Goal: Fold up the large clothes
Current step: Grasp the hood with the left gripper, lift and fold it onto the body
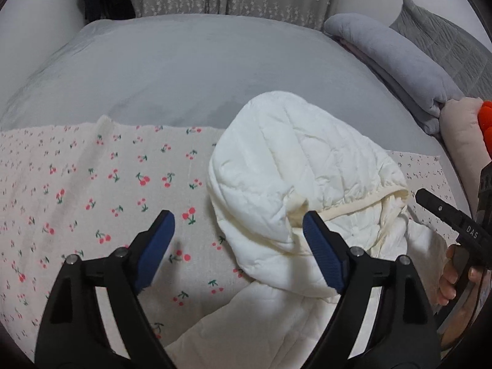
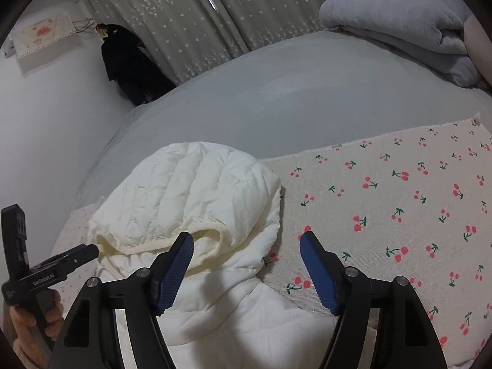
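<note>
A white quilted hooded jacket (image 1: 295, 166) lies on a cherry-print cloth (image 1: 92, 184) on the bed, hood bunched up with its cream lining rim showing. It also shows in the right wrist view (image 2: 190, 190). My left gripper (image 1: 238, 224) is open and empty, hovering just above the hood's left side, its right finger over the hood. My right gripper (image 2: 246, 246) is open and empty, its left finger over the hood rim, its right finger above the cherry-print cloth (image 2: 399, 200). Each gripper shows at the edge of the other's view.
A grey bedsheet (image 1: 184, 70) lies beyond the cloth. A folded grey blanket (image 1: 399, 58) and pillows sit at the right. Star-patterned curtains (image 2: 215, 15) and dark hanging clothes (image 2: 129, 61) stand behind the bed, by a white wall.
</note>
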A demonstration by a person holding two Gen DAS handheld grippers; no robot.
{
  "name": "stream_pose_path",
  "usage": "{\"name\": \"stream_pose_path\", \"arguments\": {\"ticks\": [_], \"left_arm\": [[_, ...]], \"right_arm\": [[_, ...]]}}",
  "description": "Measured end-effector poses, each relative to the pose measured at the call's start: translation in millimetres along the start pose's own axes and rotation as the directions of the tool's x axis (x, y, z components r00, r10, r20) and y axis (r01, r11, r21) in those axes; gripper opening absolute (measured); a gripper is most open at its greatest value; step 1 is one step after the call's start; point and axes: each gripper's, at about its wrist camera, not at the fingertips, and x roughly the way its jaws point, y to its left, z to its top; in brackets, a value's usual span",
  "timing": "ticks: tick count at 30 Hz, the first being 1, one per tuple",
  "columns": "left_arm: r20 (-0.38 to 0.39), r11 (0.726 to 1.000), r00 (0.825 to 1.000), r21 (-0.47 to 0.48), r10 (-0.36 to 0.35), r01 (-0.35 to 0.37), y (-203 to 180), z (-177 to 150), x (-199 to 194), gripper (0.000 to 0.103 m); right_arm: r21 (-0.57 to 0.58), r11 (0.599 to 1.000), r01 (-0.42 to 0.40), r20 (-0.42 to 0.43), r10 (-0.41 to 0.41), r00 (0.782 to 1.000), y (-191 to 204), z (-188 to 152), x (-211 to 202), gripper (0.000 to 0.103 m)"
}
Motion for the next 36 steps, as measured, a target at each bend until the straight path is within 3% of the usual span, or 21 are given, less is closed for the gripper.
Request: {"name": "stream_pose_path", "arguments": {"ticks": [3, 8, 10, 11, 12, 13, 16, 19, 24, 26, 32, 36], "left_arm": [[-0.006, 1.000, 1.000, 0.014, 0.002, -0.002, 0, 17, 12, 0.090], [-0.048, 0.995, 0.999, -0.098, 0.019, -0.023, 4, 33, 46, 0.088], [-0.061, 0.988, 0.998, -0.153, -0.030, 0.020, 6, 36, 58, 0.074], [-0.073, 0.981, 0.995, -0.186, -0.074, 0.059, 7, 36, 64, 0.051], [-0.093, 0.972, 0.989, -0.213, -0.119, 0.097, 6, 34, 68, 0.017], [-0.093, 0.969, 0.983, -0.207, -0.158, 0.136, 2, 33, 70, 0.006], [0.038, 0.993, 0.992, 0.011, -0.121, 0.120, -31, 30, 37, 0.006], [0.147, 0.970, 0.971, 0.183, -0.187, 0.159, -58, 22, -6, 0.005], [0.260, 0.872, 0.920, 0.468, -0.292, 0.144, -91, -9, -74, 0.005], [0.261, 0.825, 0.915, 0.552, -0.309, 0.122, -104, -20, -91, 0.005], [0.185, 0.680, 0.932, 0.728, -0.311, 0.083, -122, -86, -121, 0.006], [0.087, 0.584, 0.961, 0.807, -0.261, 0.086, -122, -137, -121, 0.009]], "right_arm": [[0.017, 0.999, -0.045, 0.017, 0.044, 0.999, 3, 4, -12, 0.080], [0.007, 0.998, -0.061, 0.031, 0.061, 0.998, 9, 7, -19, 0.080], [0.012, 0.998, -0.063, 0.035, 0.062, 0.997, 8, 7, -23, 0.080], [0.020, 0.998, -0.066, 0.034, 0.065, 0.997, 6, 7, -23, 0.080], [0.028, 0.997, -0.068, 0.034, 0.067, 0.997, 3, 7, -27, 0.080], [0.039, 0.997, -0.071, 0.031, 0.070, 0.997, 0, 7, -29, 0.080], [0.086, 0.993, -0.083, 0.024, 0.081, 0.996, -9, 9, -34, 0.080], [0.121, 0.986, -0.116, 0.045, 0.111, 0.993, -15, 13, -44, 0.080], [0.161, 0.972, -0.169, 0.083, 0.157, 0.984, -20, 20, -62, 0.081], [0.161, 0.970, -0.183, 0.097, 0.169, 0.981, -22, 24, -73, 0.081], [0.187, 0.953, -0.238, 0.194, 0.202, 0.960, -40, 35, -115, 0.085], [0.182, 0.943, -0.278, 0.167, 0.249, 0.954, -46, 38, -124, 0.085]]}}
